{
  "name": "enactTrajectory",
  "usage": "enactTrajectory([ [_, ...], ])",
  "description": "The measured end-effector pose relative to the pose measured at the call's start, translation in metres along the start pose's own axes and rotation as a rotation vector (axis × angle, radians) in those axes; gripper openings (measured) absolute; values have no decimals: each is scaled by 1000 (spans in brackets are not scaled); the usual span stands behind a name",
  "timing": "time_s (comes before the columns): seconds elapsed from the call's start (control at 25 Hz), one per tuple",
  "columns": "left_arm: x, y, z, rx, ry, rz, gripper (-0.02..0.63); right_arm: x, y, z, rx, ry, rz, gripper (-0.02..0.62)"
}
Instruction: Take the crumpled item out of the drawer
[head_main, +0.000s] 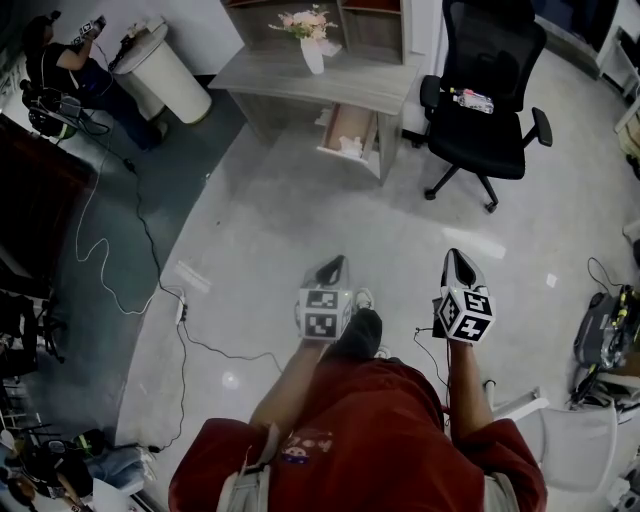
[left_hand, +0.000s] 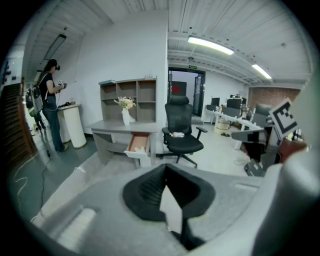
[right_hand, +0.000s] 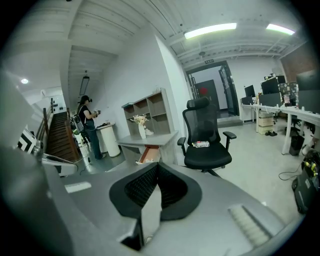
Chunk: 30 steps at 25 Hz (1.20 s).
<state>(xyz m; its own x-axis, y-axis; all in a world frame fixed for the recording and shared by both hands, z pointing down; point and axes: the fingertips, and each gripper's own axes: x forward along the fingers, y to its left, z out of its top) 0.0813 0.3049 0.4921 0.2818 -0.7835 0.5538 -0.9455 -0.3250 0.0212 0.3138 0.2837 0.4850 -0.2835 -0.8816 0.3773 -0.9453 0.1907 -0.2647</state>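
Observation:
A grey desk (head_main: 300, 78) stands far ahead with its wooden drawer (head_main: 348, 132) pulled open. A white crumpled item (head_main: 351, 147) lies at the drawer's front end; the left gripper view shows it as a pale lump (left_hand: 140, 149) in the same drawer (left_hand: 138, 142). In the right gripper view the drawer (right_hand: 149, 153) is small and its contents are unclear. My left gripper (head_main: 337, 264) and right gripper (head_main: 456, 257) are held side by side over the floor, well short of the desk. Both are shut and hold nothing, with the left gripper's (left_hand: 165, 165) and right gripper's (right_hand: 157, 164) jaws meeting.
A black office chair (head_main: 486, 92) with a small packet on its seat stands right of the desk. A vase of flowers (head_main: 312, 40) sits on the desk. A white round bin (head_main: 166, 72) and a person (head_main: 62, 66) are at far left. Cables (head_main: 125, 240) trail across the floor.

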Motion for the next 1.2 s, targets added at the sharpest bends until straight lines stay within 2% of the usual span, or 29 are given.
enactTrajectory([
  [0.28, 41, 39, 26, -22, -5, 0, -2, 59, 9, 21, -22, 8, -4, 2],
  [0.84, 133, 163, 98, -82, 0, 2, -2, 212, 59, 92, -104, 60, 7, 2],
  [1.2, 186, 218, 129, -110, 0, 3, -2, 291, 81, 115, -117, 84, 21, 2],
])
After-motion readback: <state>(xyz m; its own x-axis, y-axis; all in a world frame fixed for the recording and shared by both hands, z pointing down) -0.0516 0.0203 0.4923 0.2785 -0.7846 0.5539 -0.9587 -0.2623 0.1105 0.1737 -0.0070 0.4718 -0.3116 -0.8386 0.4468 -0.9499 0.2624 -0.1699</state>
